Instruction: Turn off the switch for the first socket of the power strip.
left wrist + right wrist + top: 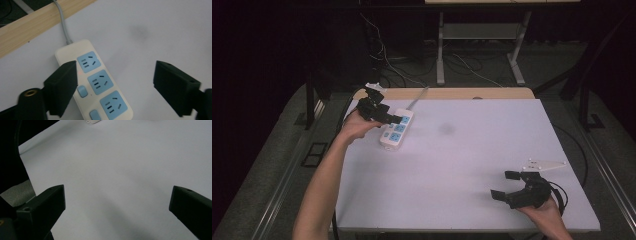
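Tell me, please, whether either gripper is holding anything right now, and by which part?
Nothing is held. The left gripper hangs open over the power strip, pads not pressing it; the right gripper is open above the bare table.

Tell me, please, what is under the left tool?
Under the left tool lies a white power strip with three blue sockets, on the white table. One black jaw covers part of the strip's edge, so that part cannot be seen.
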{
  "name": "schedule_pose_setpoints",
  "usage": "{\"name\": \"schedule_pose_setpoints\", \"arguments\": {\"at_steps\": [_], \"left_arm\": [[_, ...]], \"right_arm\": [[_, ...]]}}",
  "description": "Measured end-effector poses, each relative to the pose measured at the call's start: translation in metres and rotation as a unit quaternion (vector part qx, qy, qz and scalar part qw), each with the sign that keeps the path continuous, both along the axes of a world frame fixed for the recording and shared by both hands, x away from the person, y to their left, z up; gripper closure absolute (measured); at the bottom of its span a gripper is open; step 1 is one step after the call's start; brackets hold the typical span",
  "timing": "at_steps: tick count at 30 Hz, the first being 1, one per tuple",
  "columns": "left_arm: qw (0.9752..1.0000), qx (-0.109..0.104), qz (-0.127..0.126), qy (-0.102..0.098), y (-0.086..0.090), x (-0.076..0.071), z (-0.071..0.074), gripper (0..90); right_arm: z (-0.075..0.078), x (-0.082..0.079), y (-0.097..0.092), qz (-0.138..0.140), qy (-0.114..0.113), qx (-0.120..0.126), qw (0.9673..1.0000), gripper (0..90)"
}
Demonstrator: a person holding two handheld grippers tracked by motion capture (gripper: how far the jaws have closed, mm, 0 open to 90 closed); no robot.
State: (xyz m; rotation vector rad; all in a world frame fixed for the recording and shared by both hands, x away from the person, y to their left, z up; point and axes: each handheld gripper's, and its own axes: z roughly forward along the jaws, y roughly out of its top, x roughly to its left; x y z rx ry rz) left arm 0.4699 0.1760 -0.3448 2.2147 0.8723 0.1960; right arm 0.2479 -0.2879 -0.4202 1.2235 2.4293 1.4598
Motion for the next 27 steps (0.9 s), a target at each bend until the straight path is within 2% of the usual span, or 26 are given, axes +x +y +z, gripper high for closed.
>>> {"name": "schedule_pose_setpoints", "arguments": {"at_steps": [5, 12, 19, 24, 27], "left_arm": [[0.9999, 0.001, 0.006, -0.013, 0.001, 0.007, 0.001, 35.7], [0.9991, -0.024, 0.031, -0.017, 0.007, 0.019, -0.003, 53.1], [0.9978, -0.034, 0.057, -0.006, 0.012, 0.028, -0.015, 64.5], [0.9973, -0.026, 0.068, 0.006, 0.012, 0.034, -0.025, 73.1], [0.9967, -0.023, 0.077, 0.015, 0.011, 0.038, -0.030, 85.5]], "right_arm": [[0.000, 0.000, 0.000, 0.001, 0.001, -0.001, 1.0000, 0.3], [-0.001, 0.000, 0.001, 0.001, 0.003, -0.005, 1.0000, 0.3], [-0.001, 0.001, 0.001, -0.001, 0.001, -0.009, 1.0000, 0.3], [-0.001, 0.001, 0.000, -0.001, 0.000, -0.011, 0.9999, 0.3], [-0.001, 0.000, 0.000, -0.004, -0.001, -0.012, 0.9999, 0.3]]}}
